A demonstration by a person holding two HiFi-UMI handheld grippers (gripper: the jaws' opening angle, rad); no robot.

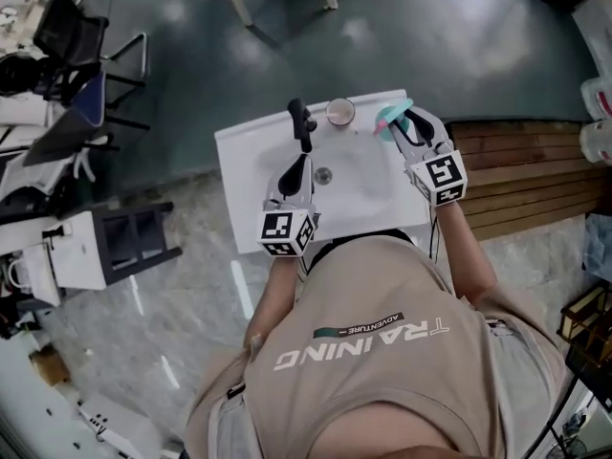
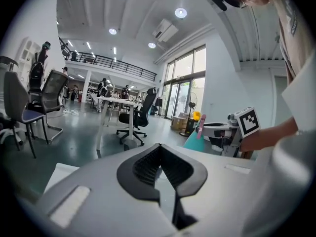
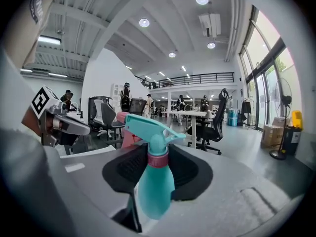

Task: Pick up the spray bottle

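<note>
— Nearest the lens is the person's beige shirt (image 1: 382,352), bent over the white sink (image 1: 239,156). Why does the left gripper (image 1: 300,165) sit over the basin, near the black tap (image 1: 301,120)?

— To keep out of the way, I'd judge. Its tongs are clenched tip to tip on nothing, so the job falls to the other hand.

— And the right gripper (image 3: 158,168)?

— Its tongs grasp the spray bottle (image 3: 154,189) high up, at the shoulder just under the collar. That seems sensible: the body narrows there, and the wider head above would catch if it slid.

— Where is the bottle, then?

— Between those tongs, upright, over the sink's far right corner, near a small cup (image 1: 339,112). It looks clear of the surface, though I can't be certain.

— How does it look?

— It has a teal, bulb-shaped body, a teal spray head, a pink collar and a pink trigger. It's smooth plastic, probably light. Whether there's liquid inside isn't visible.
</note>
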